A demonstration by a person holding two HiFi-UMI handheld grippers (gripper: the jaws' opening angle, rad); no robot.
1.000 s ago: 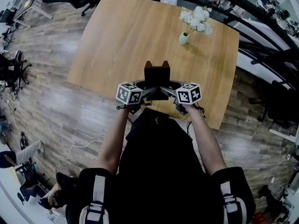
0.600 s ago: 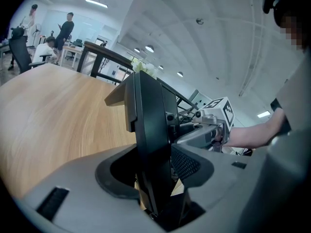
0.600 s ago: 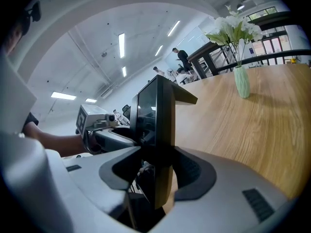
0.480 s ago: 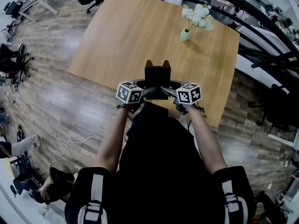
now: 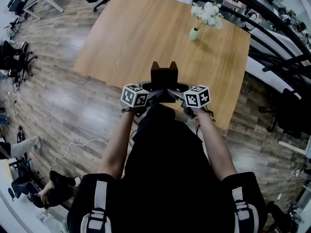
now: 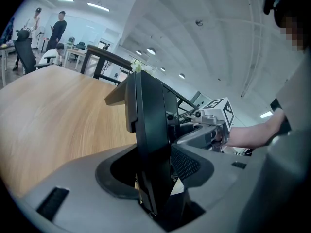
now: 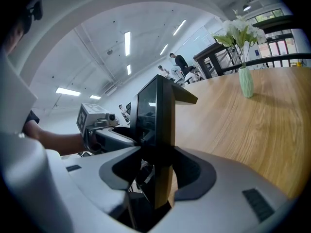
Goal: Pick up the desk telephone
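"Fingers (image 6: pixel 82 178) of your left gripper (image 6: pixel 153 178) are clamped onto the desk telephone (image 6: pixel 150 125) — its dark body stands edge-on and fills the gap between them. Your right gripper (image 7: pixel 158 174) pinches the same set from the opposite side, pressed just as close against it."

"Agreed. In the head view you have the telephone sandwiched between both grippers, upright, just in front of your chest and over the near edge of the wooden table (image 5: pixel 141 33). So I'd call your grasp done."

"And the lift? In your right gripper view its lower edge shows, with bare wood beyond it. I judge it clear of the tabletop — though no view shows the underside plainly."

"Then little is left for you: even pressure from both sides, and carry it fully away from the table. The vase of white flowers (image 5: pixel 194 33) stands well apart at the far side, so it's no concern to you."
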